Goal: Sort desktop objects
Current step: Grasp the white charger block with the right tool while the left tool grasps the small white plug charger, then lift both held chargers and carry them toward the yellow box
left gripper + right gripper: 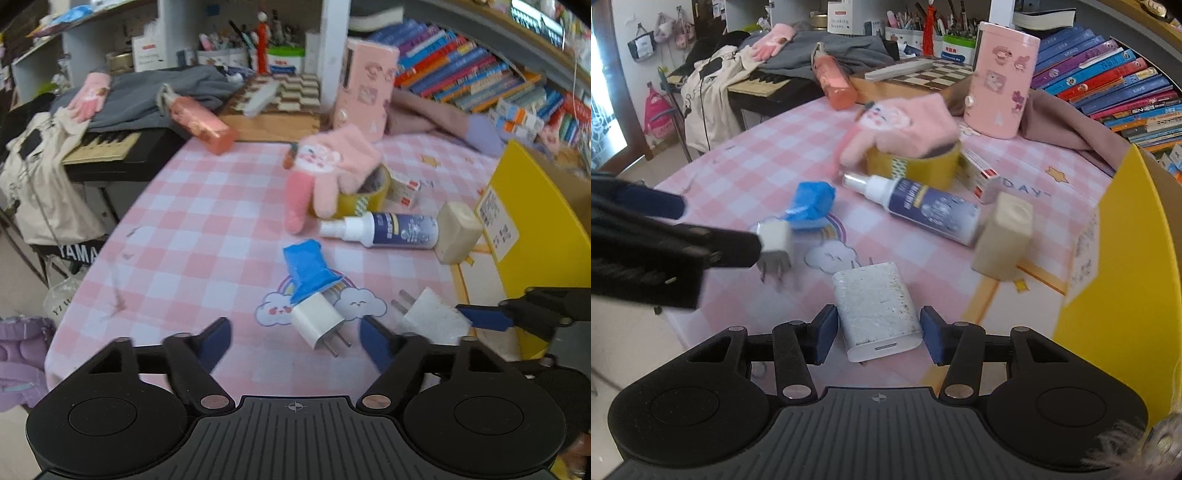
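On the tabletop (746, 162), the big charger (877, 306) lies lengthwise between the right gripper (879, 338) pads, prongs pointing away, jaws near its sides but apparently not yet pressing. The small plug (317, 323) lies just ahead of the left gripper (295, 341), whose jaws stand apart. Readable: "YAMA" on the keyboard stand (79, 253), "DAY" on the cloth.

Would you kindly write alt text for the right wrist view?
The right tongs straddle a scuffed white plug-in charger block on the pink checked tablecloth, pads not yet touching it. Behind lies a white-and-navy spray bottle.
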Tool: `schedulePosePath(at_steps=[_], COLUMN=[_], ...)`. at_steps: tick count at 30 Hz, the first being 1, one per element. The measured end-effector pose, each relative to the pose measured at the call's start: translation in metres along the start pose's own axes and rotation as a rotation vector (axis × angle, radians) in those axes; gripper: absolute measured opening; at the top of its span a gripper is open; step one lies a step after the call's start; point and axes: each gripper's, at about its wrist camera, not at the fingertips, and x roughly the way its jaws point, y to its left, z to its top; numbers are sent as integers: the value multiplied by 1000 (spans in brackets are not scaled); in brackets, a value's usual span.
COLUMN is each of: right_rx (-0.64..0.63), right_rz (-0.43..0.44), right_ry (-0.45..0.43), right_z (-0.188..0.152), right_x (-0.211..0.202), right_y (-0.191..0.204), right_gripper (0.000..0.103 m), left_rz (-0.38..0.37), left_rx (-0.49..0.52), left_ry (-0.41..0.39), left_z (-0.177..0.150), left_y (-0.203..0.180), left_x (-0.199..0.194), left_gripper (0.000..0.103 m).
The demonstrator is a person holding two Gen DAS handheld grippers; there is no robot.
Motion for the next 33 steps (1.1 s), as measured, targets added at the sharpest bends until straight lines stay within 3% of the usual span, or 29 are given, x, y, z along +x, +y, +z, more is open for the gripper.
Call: schedulePosePath(at_steps=[5, 14, 22, 33], right_rx=[-31, -56, -49, -2], right_rz=[-1, 16, 35, -1], right_ry=[-2, 12, 11, -81], right_z=[-3, -2, 4, 18], right_x=[-2, 3, 5, -17], right_y=[-1, -4, -5, -8], right_gripper=[46, 46, 43, 42], left_rz=[-16, 9, -33, -66], left_rx=[19, 32, -13, -27], left_ry=[18, 31, 13, -61], left_z=[4, 2, 3, 6], left_y=[-7, -13, -4, 9], left_x=[20, 36, 27, -6], left_gripper=[62, 37, 37, 37])
